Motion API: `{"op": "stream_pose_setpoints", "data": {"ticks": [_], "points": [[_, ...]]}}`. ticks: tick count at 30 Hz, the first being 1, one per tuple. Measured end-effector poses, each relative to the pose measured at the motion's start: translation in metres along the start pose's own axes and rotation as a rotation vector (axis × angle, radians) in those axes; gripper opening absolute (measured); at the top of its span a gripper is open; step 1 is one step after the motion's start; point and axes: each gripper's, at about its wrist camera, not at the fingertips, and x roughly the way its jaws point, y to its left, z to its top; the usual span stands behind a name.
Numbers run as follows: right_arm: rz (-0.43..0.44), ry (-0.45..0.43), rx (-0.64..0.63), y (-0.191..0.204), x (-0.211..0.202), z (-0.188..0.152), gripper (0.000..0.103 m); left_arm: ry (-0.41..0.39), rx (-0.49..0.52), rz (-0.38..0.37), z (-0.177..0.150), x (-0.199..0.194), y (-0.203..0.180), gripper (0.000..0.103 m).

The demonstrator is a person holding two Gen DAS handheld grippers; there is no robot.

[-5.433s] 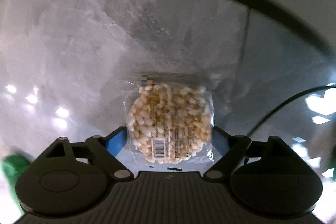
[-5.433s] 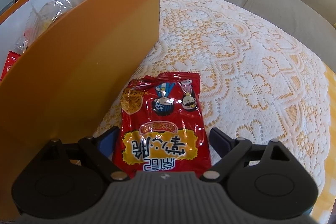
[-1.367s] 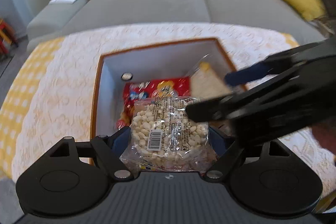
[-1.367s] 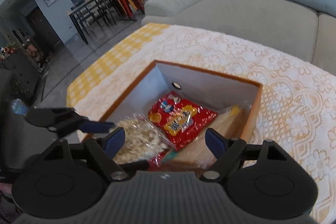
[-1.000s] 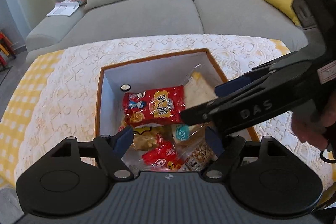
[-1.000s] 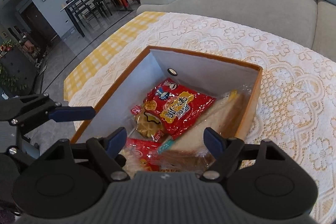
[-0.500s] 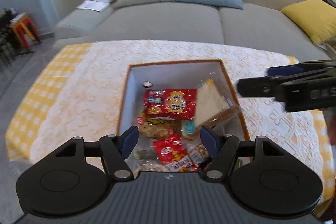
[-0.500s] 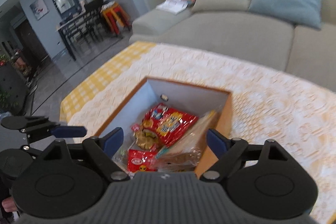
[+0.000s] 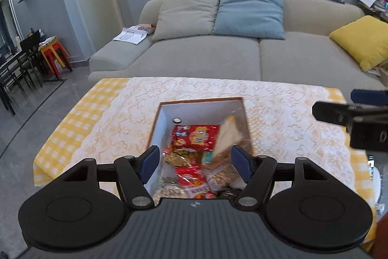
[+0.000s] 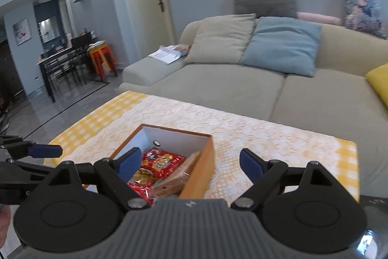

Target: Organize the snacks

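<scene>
- Snacks, a heap of small sealed packets, lie inside the orange box (image 9: 245, 118) with white inner walls, which sits on the lace-covered table (image 9: 278, 108) in front of a grey sofa (image 9: 218, 57)
- Uppermost at the far end is a red packet (image 9: 194, 135) lying flat; a clear-wrapped sandwich (image 9: 226, 135) leans tilted against the box's right wall; a smaller red packet (image 9: 188, 176) and a clear bag of pale puffed pieces (image 9: 167, 189) lie nearer the camera
- Left gripper (image 9: 195, 162) hangs above the near end of the box, jaws spread wide, with nothing between the pads
- Right gripper (image 10: 190, 163) is also above the box, over its right wall, jaws wide and empty; nothing touches either pad
- Handling, as a judgement: all look light; the foil and film wrappers are likely slick and crinkly, so a pinch on a flat sealed edge should hold better than a squeeze on an air-filled belly
- Sandwich is soft and will crush; take it gently across the crust edge or by the wrapper's seam
- Puffed pieces are brittle; grip that bag by its end seal, not through the contents
- Loose stacking means lifting one packet may drag or tip its neighbours
</scene>
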Motion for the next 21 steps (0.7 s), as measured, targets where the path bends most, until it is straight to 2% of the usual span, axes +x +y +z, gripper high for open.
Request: {"op": "stream_pose_setpoints", "data": {"ticks": [9,13,15,21], "points": [[-0.082,0.018,-0.005,-0.003,-0.045,-0.036,0.086,0.033,-0.023,-0.004,-0.031,-0.011,-0.021,0.08],[-0.104,0.031,-0.024,-0.001,-0.045,-0.055,0.086,0.037,-0.035,-0.006,-0.047,-0.007,-0.027,0.079],[-0.115,0.04,-0.033,0.0,-0.041,-0.063,0.086,0.042,-0.03,0.0,-0.053,-0.004,-0.029,0.074],[-0.11,0.074,-0.041,-0.003,-0.03,-0.079,0.086,0.077,-0.068,-0.015,-0.063,0.01,-0.029,0.073]]}}
